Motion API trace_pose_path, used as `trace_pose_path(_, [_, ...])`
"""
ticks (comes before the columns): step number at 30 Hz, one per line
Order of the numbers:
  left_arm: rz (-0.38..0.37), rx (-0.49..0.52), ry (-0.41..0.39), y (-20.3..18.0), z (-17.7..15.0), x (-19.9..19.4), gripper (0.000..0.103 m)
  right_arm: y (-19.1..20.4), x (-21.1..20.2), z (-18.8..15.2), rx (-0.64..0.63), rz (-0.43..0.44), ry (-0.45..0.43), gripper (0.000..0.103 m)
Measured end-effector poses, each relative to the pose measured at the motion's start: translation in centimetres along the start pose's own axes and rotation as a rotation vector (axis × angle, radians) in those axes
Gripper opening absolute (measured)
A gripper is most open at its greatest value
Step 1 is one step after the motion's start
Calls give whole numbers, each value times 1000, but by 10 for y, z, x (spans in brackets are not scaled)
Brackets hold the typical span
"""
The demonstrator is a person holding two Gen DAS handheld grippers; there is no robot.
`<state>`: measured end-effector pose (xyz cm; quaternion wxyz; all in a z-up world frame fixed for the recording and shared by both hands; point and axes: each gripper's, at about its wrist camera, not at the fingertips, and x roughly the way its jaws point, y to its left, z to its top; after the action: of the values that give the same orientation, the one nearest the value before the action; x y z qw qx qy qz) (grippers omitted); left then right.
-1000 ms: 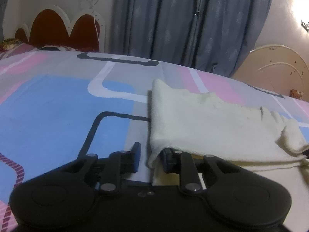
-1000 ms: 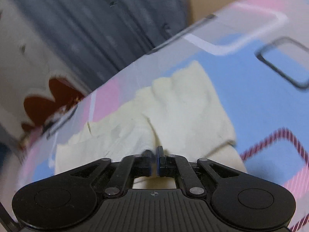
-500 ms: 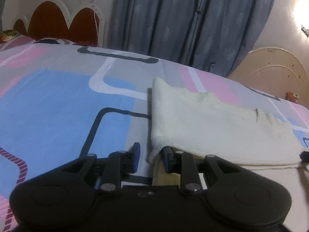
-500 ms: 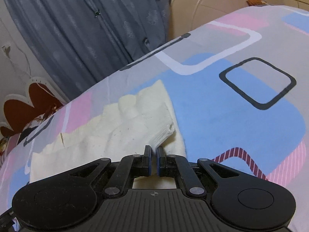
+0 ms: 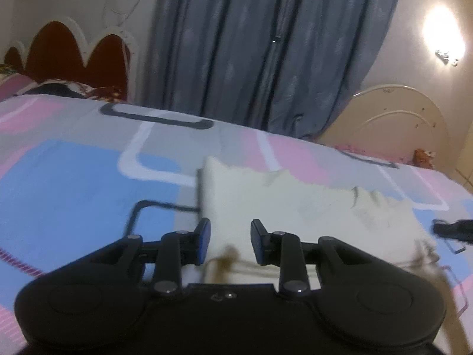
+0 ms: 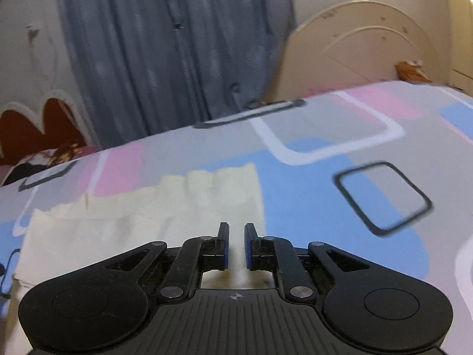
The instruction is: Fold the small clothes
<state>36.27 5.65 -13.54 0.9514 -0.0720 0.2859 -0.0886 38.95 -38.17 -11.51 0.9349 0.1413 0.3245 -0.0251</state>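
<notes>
A cream small garment lies folded flat on the patterned bedsheet. My left gripper is open above the garment's near left edge, holding nothing. In the right wrist view the same garment lies flat, and my right gripper is open by a narrow gap above its near right part, empty. A dark tip of the right gripper shows at the right edge of the left wrist view.
A dark red headboard stands at the far left, a cream footboard at the far right, grey-blue curtains behind the bed. A patterned pillow lies by the headboard.
My right gripper let go of the garment's folded-over part and opened; that part now lies flat. My left gripper opened wider and lifted off the garment's edge. Both views are blurred by motion.
</notes>
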Motion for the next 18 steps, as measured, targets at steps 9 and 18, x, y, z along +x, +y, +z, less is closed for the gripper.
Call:
trace_pose_path(9, [-20, 15, 72, -21, 10, 85, 30, 35, 51, 0, -83, 78, 55, 33])
trace_pose_path(18, [64, 0, 64, 6, 4, 96, 21, 30, 81, -9, -264, -31, 33, 32])
